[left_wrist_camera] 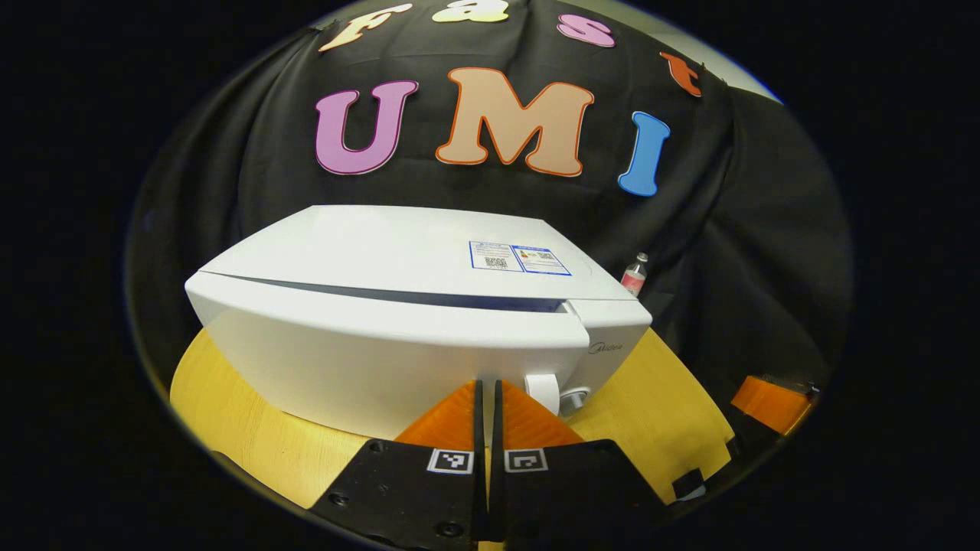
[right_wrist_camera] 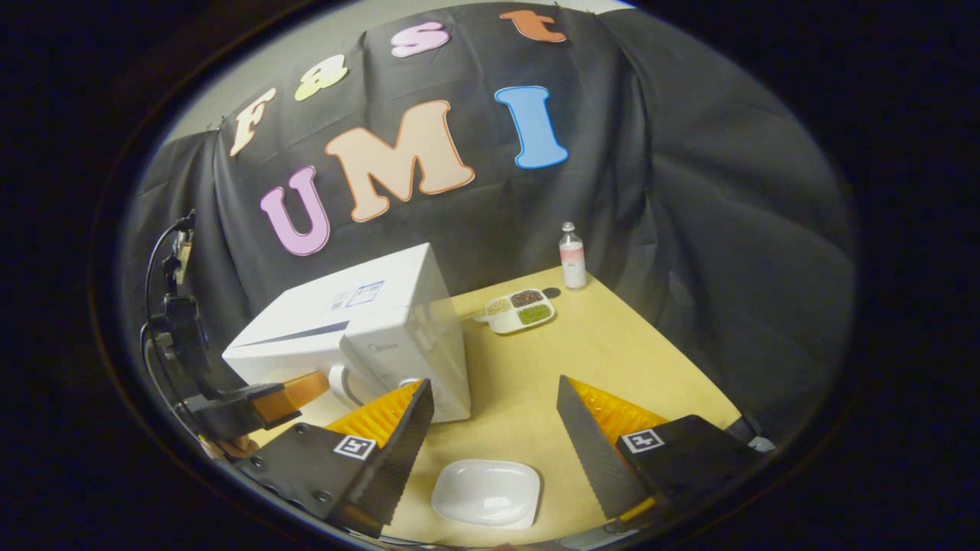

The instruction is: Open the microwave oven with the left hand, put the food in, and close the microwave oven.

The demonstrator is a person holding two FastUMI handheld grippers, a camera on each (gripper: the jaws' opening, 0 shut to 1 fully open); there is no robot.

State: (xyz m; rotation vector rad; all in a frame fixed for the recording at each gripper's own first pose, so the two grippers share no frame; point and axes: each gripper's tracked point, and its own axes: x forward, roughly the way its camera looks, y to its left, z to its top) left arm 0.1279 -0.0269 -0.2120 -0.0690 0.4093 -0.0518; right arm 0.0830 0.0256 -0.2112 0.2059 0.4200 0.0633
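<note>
The white microwave stands on the wooden table with its door closed; it also appears in the right gripper view. My left gripper is shut with nothing in it, close in front of the door, just left of the white handle. From the right gripper view, the left gripper reaches the door beside the handle. A divided tray of grains and beans lies to the right of the microwave. My right gripper hangs open above a white empty-looking dish.
A small bottle stands at the table's far corner behind the tray, also seen past the microwave. The wooden table has bare room to the right of the microwave. Black cloth walls close the booth on all sides.
</note>
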